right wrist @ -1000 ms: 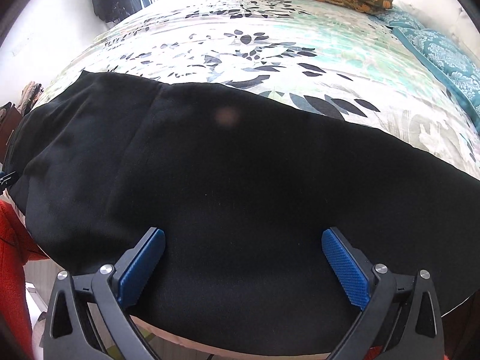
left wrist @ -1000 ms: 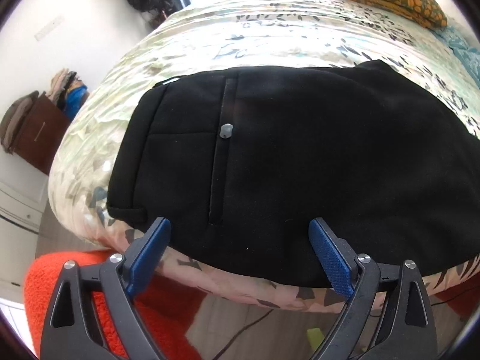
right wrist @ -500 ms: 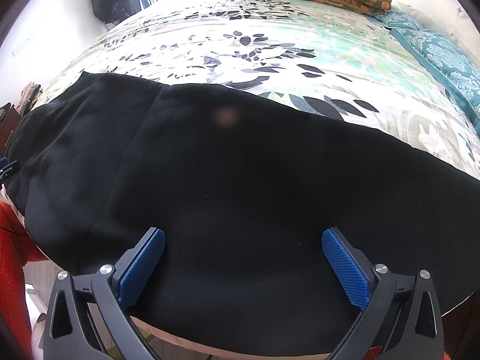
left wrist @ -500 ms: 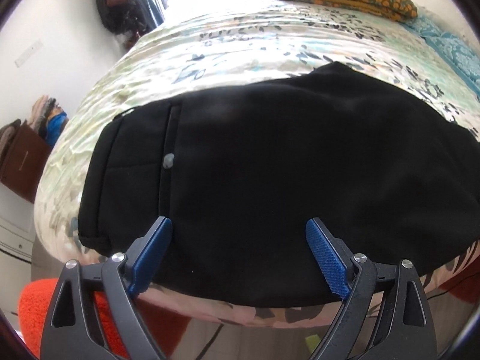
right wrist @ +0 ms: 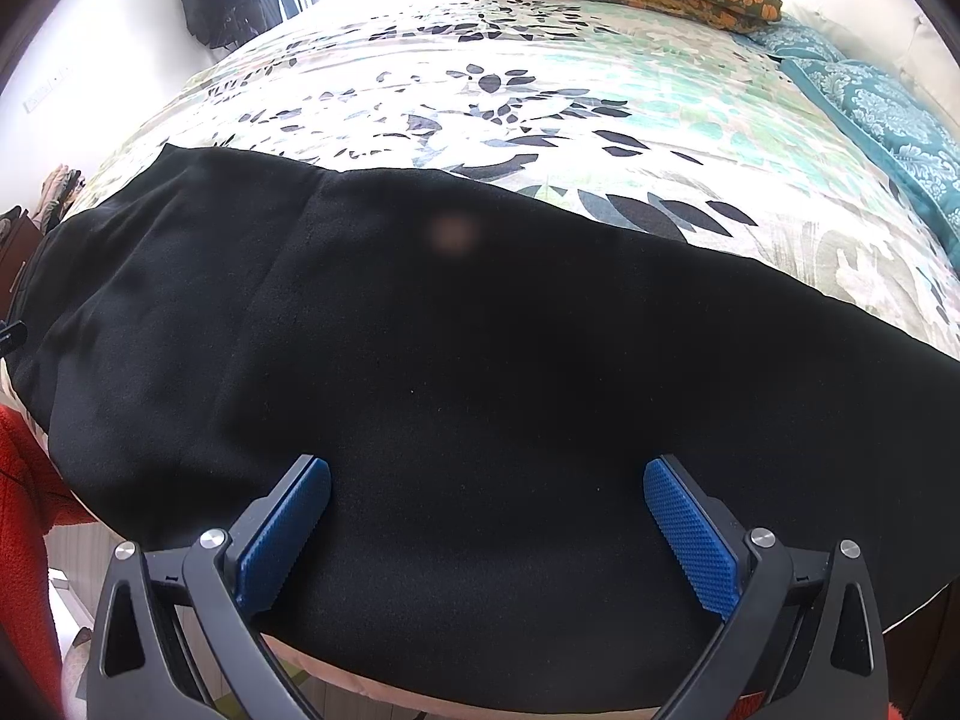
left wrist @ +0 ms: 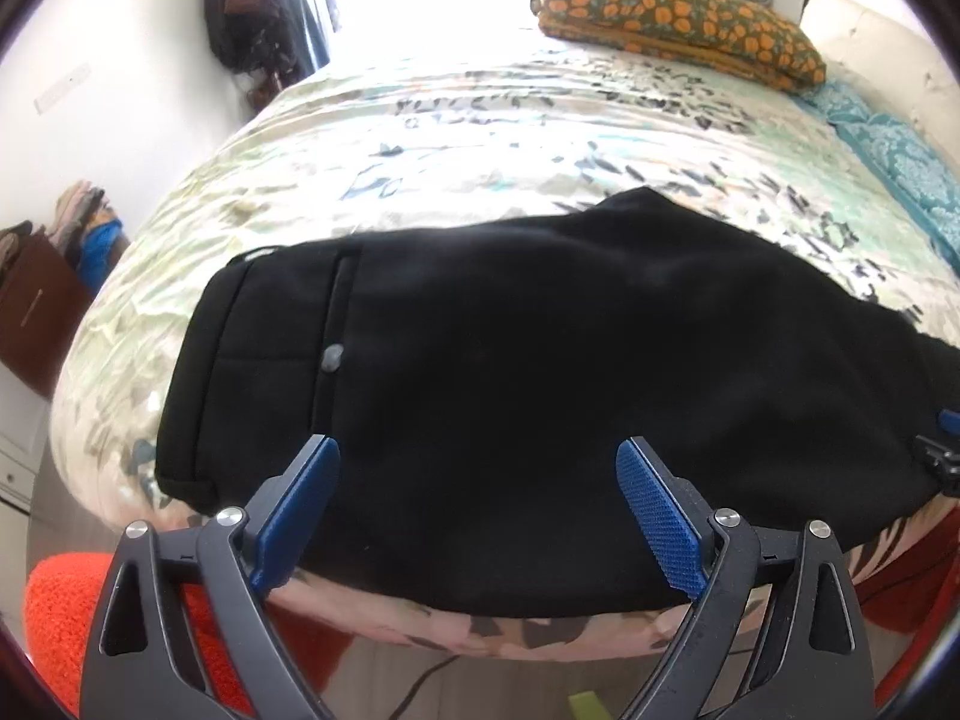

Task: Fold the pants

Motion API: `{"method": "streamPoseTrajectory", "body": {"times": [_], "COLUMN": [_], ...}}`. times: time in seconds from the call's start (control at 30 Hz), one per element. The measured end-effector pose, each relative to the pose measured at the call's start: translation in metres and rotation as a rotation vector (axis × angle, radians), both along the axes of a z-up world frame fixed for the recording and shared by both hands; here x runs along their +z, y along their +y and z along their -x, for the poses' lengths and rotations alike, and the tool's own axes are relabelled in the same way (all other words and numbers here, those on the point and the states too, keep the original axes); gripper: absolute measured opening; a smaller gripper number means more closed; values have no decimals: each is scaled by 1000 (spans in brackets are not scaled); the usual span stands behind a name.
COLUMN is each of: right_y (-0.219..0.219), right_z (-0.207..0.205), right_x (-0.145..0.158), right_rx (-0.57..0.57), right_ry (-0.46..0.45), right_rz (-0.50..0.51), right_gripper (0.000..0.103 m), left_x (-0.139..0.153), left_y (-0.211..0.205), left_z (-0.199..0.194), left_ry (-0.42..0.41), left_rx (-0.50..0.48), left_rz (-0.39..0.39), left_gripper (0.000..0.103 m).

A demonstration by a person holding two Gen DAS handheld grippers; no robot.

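Observation:
Black pants [left wrist: 510, 330] lie flat along the near edge of the bed, waistband to the left with a grey button [left wrist: 332, 356] on the fly. My left gripper [left wrist: 477, 510] is open and empty, just above the near edge of the pants' upper part. My right gripper [right wrist: 486, 528] is open and empty over the leg section of the pants [right wrist: 480, 348]. The right gripper's tip shows at the right edge of the left wrist view [left wrist: 942, 450].
The bed [left wrist: 480, 138] has a floral cover. An orange-patterned folded blanket [left wrist: 678, 24] and a teal quilt [right wrist: 882, 114] lie at the far side. A red rug [left wrist: 60, 618] lies on the floor at the bed's left foot. A brown cabinet [left wrist: 30, 312] stands left.
The left gripper shifted right and then back left along the waist end, and sits a little farther back now. The right gripper has barely moved. Both stay open.

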State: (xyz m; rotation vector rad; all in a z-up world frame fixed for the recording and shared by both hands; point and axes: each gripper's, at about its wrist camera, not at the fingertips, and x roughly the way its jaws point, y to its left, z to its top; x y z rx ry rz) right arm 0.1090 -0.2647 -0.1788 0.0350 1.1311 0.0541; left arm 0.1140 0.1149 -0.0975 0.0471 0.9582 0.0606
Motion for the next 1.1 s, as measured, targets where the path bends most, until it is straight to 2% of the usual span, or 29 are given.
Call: {"method": "streamPoseTrajectory", "body": {"times": [0.17, 0.37, 0.47, 0.87, 0.93, 1.1], "right_y": [0, 0, 0, 0, 0, 0], "right_z": [0, 0, 0, 0, 0, 0], "right_x": [0, 0, 0, 0, 0, 0], "right_rx": [0, 0, 0, -1, -1, -2], "right_ry": [0, -2, -2, -3, -3, -4], "right_rz": [0, 0, 0, 0, 0, 1], "right_gripper": [103, 103, 103, 103, 103, 103], "left_x": [3, -22, -40, -38, -29, 10], "left_y": [-37, -62, -62, -59, -57, -62], "left_z": [-5, 0, 5, 16, 17, 11], "left_ry": [-12, 53, 130, 177, 154, -3], "left_rx": [-99, -191, -211, -225, -206, -191], "left_rz": [14, -28, -67, -92, -69, 32], "left_gripper": [95, 95, 95, 95, 92, 93]}}
